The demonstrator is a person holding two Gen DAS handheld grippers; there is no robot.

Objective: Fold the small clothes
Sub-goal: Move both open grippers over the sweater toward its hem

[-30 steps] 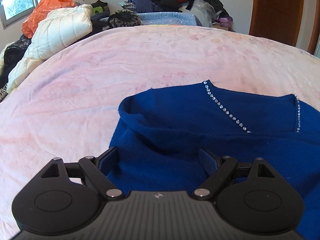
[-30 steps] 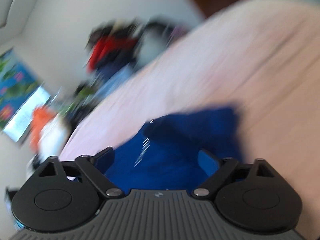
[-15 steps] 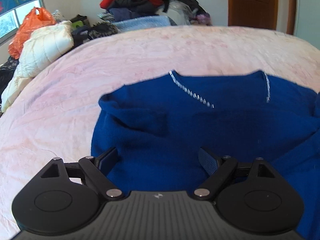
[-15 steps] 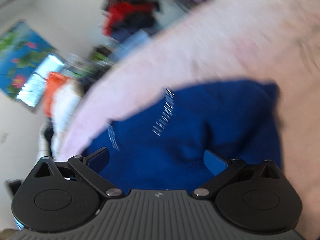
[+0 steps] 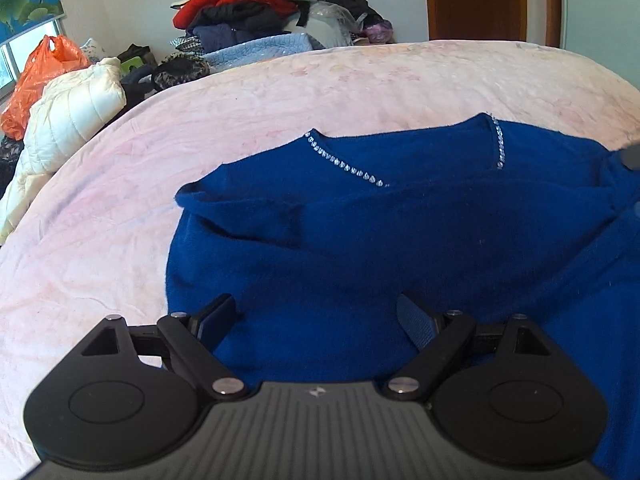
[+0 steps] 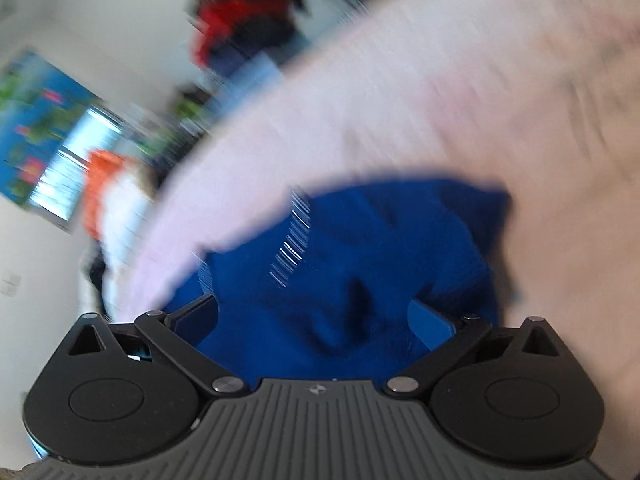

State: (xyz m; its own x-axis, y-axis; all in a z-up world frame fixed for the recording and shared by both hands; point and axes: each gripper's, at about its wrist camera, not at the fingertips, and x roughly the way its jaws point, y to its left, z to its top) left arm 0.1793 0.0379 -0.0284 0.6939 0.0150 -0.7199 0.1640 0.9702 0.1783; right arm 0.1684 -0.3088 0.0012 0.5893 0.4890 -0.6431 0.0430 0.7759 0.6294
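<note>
Vs 1 s ago: blue fuzzy rhinestone-neck sweater (image 5: 400, 240) lies flatter on pink bed (image 5: 200, 128), both sleeves in; left tongs (image 5: 316, 320), right tongs (image 6: 316, 316) released → halving fold prob next.

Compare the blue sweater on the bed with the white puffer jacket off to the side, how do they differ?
The blue sweater is deep blue and fuzzy; the white puffer jacket is cream and quilted. The sweater lies fairly flat on the pink bedspread, partly folded over; the jacket sits bunched at the bed's far left edge. The sweater has a sparkly rhinestone trim along its neckline; the jacket shows none. Both are clothes, with neither gripped.
</note>
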